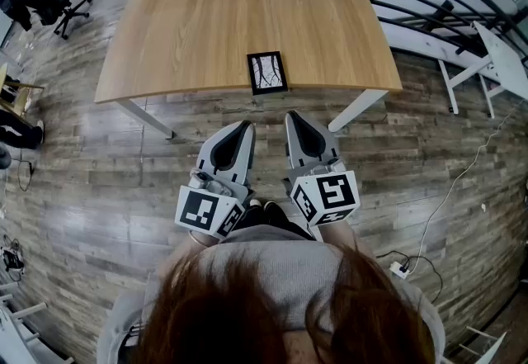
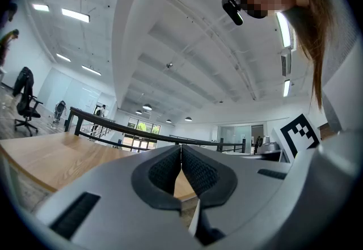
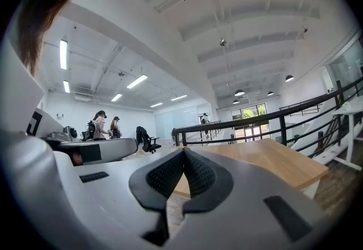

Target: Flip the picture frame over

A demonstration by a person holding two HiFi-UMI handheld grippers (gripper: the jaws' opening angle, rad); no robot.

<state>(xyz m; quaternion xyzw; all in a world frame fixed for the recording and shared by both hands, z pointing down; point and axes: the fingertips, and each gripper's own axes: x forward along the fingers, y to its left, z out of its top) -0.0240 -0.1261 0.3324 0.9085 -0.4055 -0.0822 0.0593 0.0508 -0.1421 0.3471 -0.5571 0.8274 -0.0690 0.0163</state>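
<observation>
**1. Picture frame** (image 1: 267, 73)
- Small, with a black border, lying flat on the bench (image 1: 198, 16), close to the near edge and about midway along it.
- The side facing up shows a pale sheet with dark branching lines, so the picture side looks to be uppermost. The underside is hidden.
- This fits a frame waiting to be turned face down, and equally one already turned up off its face. I cannot tell which.
- Handling, as I judge it: light, stiff and thin. It may be glazed, so it should be laid down gently rather than dropped.
- It sits flush on smooth wood and offers little to pinch from above.
- The likeliest hold is the black border on 1 long side, or the corner nearest the bench edge, with a tip worked under the rim. The smooth border may slip.

**2. Left tongs** (image 1: 246, 126)
- Pressed together, with nothing between them.
- Held low in front of me, short of the bench and well apart from the frame.

**3. Right tongs** (image 1: 291, 116)
- Pressed together, pinching nothing.
- Just beside the left pair and pointing toward the bench edge.
</observation>
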